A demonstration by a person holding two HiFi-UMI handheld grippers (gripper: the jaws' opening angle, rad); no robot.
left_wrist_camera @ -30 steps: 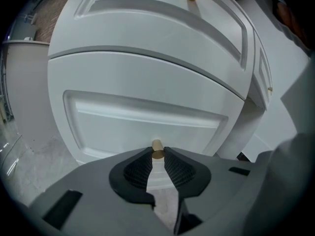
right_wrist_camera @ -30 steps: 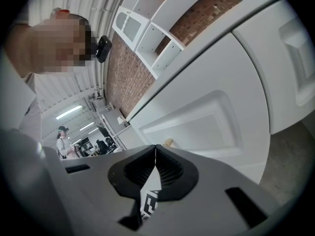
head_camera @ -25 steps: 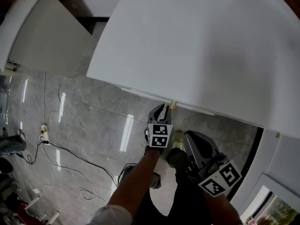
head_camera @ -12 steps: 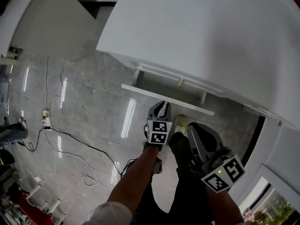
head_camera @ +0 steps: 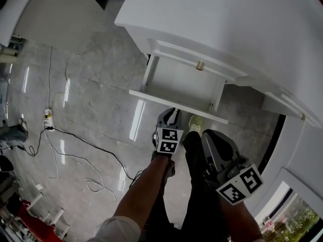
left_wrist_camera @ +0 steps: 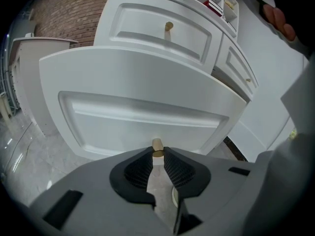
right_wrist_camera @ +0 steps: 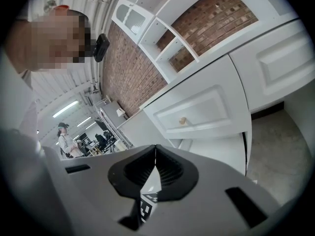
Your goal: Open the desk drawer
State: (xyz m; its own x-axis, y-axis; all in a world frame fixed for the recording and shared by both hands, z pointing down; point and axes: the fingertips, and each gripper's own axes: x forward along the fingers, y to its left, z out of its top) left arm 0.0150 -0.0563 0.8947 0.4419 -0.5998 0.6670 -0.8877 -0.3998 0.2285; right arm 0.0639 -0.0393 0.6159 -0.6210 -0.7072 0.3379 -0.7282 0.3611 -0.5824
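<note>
My left gripper [left_wrist_camera: 157, 154] pinched small brass round knob [left_wrist_camera: 157, 145] of white panelled desk drawer [left_wrist_camera: 138, 107] by tips only; right gripper [right_wrist_camera: 155, 149] closed, empty. Skewed pull cd slip it off.

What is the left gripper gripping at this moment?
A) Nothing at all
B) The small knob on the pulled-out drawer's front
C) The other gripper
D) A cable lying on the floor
B: in the left gripper view, the left gripper has its jaws closed on the small knob of the drawer, which stands pulled out.
</note>
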